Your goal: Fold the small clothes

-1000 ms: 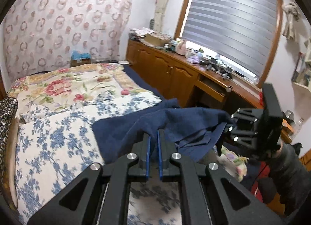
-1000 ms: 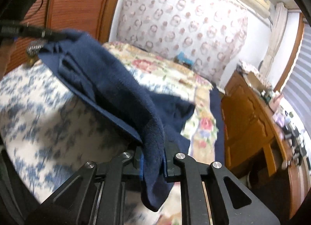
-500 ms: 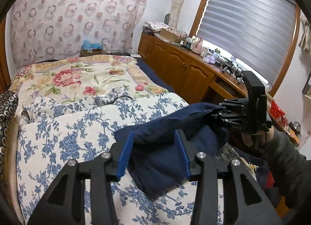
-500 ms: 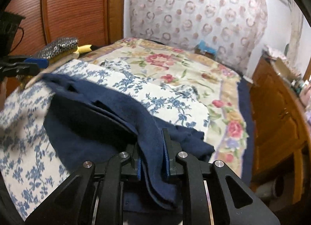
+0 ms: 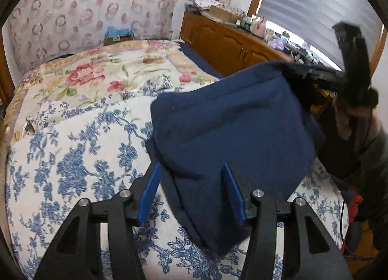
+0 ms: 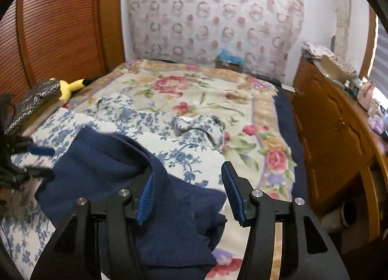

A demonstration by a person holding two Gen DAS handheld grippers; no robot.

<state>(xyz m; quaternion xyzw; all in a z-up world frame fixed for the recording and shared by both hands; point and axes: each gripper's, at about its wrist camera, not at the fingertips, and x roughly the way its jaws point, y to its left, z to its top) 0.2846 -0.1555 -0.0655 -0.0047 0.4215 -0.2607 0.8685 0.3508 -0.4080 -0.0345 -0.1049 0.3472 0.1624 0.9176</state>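
Navy garment [image 5: 232, 134] folded on bed [image 5: 80, 159]; left gripper [image 5: 191, 190], right gripper [image 6: 189, 190] jaws opening, cloth loose between.

Black angular left gripper [image 5: 191, 192] — blue pads, silver screws, matching right gripper [image 6: 191, 192], dark grey-green sleeve [image 5: 373, 159]

Both views look forward and downward along a gripper's fingers, from close above the bed [image 5: 72, 159]. The left wrist view faces across the bed toward the far patterned wall [image 5: 84, 8], with the wooden cabinets [image 5: 230, 42] and window at right. The right wrist view faces the same wall [image 6: 218, 18], taking in the wooden headboard [image 6: 53, 33] at left. Both share the dark blue garment [image 5: 230, 129] [image 6: 101, 166], near and low in each.
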